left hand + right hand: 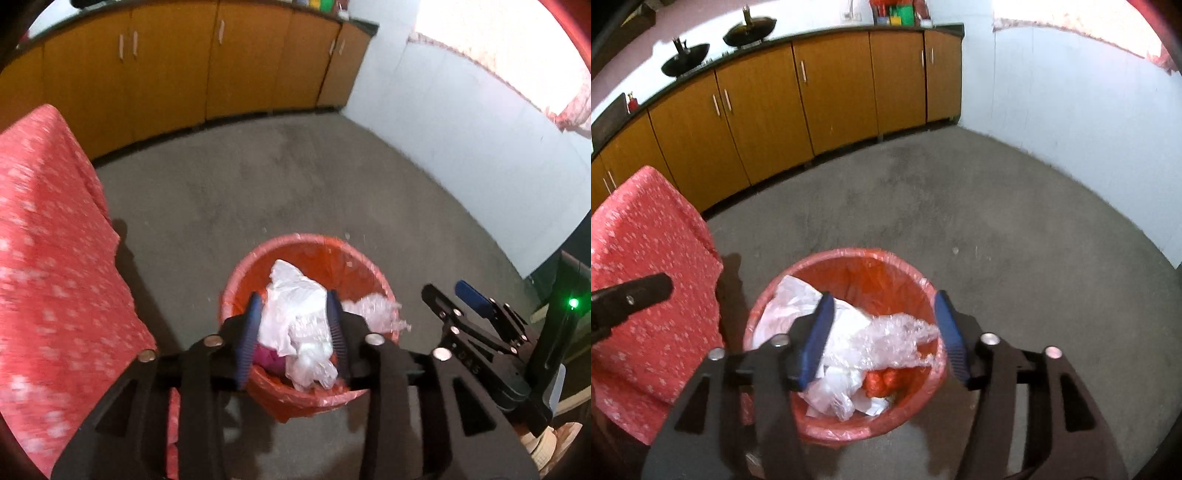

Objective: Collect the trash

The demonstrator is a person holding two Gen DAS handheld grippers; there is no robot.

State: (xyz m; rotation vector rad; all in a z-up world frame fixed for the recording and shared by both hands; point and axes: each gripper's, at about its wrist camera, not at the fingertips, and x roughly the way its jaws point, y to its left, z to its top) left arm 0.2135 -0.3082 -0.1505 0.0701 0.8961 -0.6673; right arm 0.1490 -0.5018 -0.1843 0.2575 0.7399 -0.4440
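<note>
The trash bin (846, 343) stands on the grey floor (997, 236), lined with a red bag, directly below and ahead of both grippers — each looks down into its mouth. The left gripper (293, 332) has its jaws part-spread, with the crumpled white plastic (295, 314) seen between the blue pads; whether the pads touch it I cannot tell, though it appears to lie lower, inside the bin. The right gripper (886, 336) has its jaws spread wider, and the clear crinkled wrap (901, 339) lies between them across the bin's right half, its long axis running roughly from pad to pad; it looks free of both pads. Neither gripper seems to carry anything.

In my judgement the trash is already in, so the coming move turns on the bin's rim lying just under both jaws — the left nearer the white heap, the right nearer the wrap. A red spotted cloth (650, 280) hangs just beside the bin on its left.
</note>
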